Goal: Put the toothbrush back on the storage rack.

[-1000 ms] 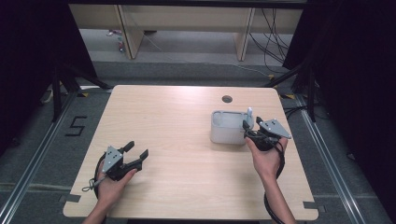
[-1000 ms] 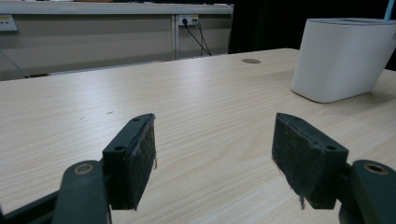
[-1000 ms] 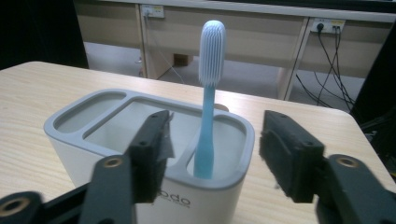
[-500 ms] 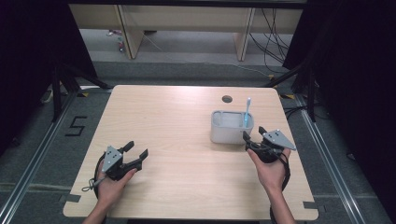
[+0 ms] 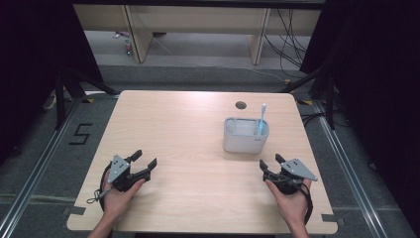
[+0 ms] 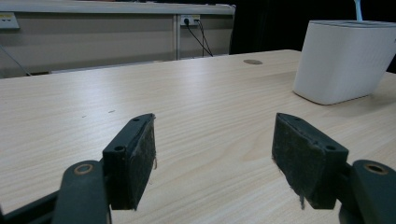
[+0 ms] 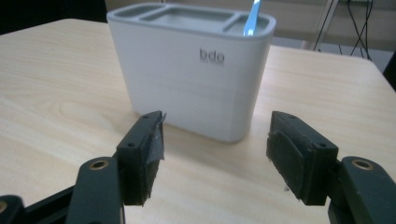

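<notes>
Toothbrush [image 5: 261, 119] — pale blue, upright in the right-hand compartment of a white holder [image 5: 245, 135] on the table [image 5: 188, 129], high view. Left gripper [image 5: 143, 163] and right gripper [image 5: 270, 162] rest apart, jaws spread, empty. Left gripper view: holder far right. Right gripper view: open jaws face the holder — "bdo" printed on it.

Both grippers, left [image 5: 143, 164] and right [image 5: 270, 162], gape (seemingly low).
</notes>
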Motion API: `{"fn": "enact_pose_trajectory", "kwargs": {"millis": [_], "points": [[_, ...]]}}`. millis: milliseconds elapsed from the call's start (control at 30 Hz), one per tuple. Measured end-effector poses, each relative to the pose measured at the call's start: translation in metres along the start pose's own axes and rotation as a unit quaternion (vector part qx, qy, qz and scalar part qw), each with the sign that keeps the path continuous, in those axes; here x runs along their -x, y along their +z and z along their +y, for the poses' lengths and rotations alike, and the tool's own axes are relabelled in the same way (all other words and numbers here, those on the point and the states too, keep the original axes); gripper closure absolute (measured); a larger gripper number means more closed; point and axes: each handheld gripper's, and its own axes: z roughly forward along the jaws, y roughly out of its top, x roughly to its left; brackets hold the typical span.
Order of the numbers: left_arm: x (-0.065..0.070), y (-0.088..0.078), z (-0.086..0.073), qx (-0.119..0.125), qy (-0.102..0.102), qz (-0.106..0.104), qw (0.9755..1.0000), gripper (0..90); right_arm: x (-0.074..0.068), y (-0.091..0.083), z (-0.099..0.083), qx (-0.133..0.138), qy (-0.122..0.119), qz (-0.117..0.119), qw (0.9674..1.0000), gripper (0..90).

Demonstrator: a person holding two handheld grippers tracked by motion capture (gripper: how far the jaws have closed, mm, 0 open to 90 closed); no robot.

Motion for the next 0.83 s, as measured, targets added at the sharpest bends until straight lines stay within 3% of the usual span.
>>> {"fn": "enact_pose_trajectory", "kwargs": {"millis": [67, 167, 200, 267, 300, 333, 367, 400, 467, 500, 667, 733, 767, 800, 833], "points": [[0.0, 0.0, 0.0, -0.001, 0.002, 0.0, 1.0, 29.9, -0.001, -0.002, -0.008, -0.007, 0.01, 0.01, 0.9999, 37.6], [0.0, 0.001, -0.001, 0.007, 0.002, -0.003, 1.0, 29.9, -0.005, -0.006, -0.02, -0.019, 0.026, 0.004, 0.9995, 38.2], [0.0, 0.002, -0.001, 0.008, 0.002, -0.003, 1.0, 30.0, -0.004, -0.004, -0.024, -0.011, 0.011, 0.01, 0.9998, 38.5], [0.001, 0.002, -0.001, 0.008, 0.003, -0.004, 1.0, 29.9, -0.006, -0.004, -0.03, -0.009, 0.014, 0.021, 0.9996, 39.0], [0.0, 0.002, -0.001, 0.008, 0.003, -0.004, 1.0, 29.9, -0.007, -0.004, -0.031, -0.014, 0.012, 0.018, 0.9997, 39.4], [0.0, 0.002, -0.001, 0.008, 0.003, -0.004, 1.0, 29.9, -0.008, -0.002, -0.032, 0.0, 0.012, 0.022, 0.9997, 39.6], [0.0, 0.001, -0.001, 0.007, 0.002, -0.005, 1.0, 29.9, -0.011, -0.004, -0.032, 0.002, 0.024, 0.016, 0.9996, 39.9], [0.0, 0.0, 0.0, -0.003, 0.003, -0.001, 1.0, 29.9, -0.008, -0.004, -0.031, 0.007, 0.009, 0.02, 0.9997, 40.0], [0.0, 0.0, 0.0, -0.001, 0.002, -0.002, 1.0, 29.9, -0.008, -0.004, -0.031, 0.002, -0.001, 0.016, 0.9999, 40.6], [0.0, 0.0, 0.0, -0.001, 0.002, -0.003, 1.0, 29.9, -0.01, -0.004, -0.031, 0.01, 0.007, 0.014, 0.9998, 40.7], [0.0, 0.001, 0.0, 0.001, 0.004, -0.006, 1.0, 29.9, -0.008, -0.003, -0.032, 0.023, 0.004, 0.025, 0.9994, 41.1], [0.0, 0.002, 0.0, 0.006, 0.003, -0.009, 0.9999, 29.9, -0.009, -0.005, -0.032, 0.015, 0.02, 0.022, 0.9994, 41.3], [0.0, 0.002, 0.0, 0.005, 0.003, -0.008, 0.9999, 29.9, -0.007, -0.006, -0.032, 0.015, 0.009, 0.02, 0.9996, 41.3], [0.0, 0.002, 0.0, 0.006, 0.002, -0.008, 0.9999, 30.0, -0.009, -0.006, -0.032, 0.022, 0.017, 0.022, 0.9994, 41.3], [0.0, 0.002, 0.0, 0.005, 0.002, -0.008, 1.0, 29.9, -0.008, -0.006, -0.032, 0.025, 0.01, 0.021, 0.9994, 41.2]]}}
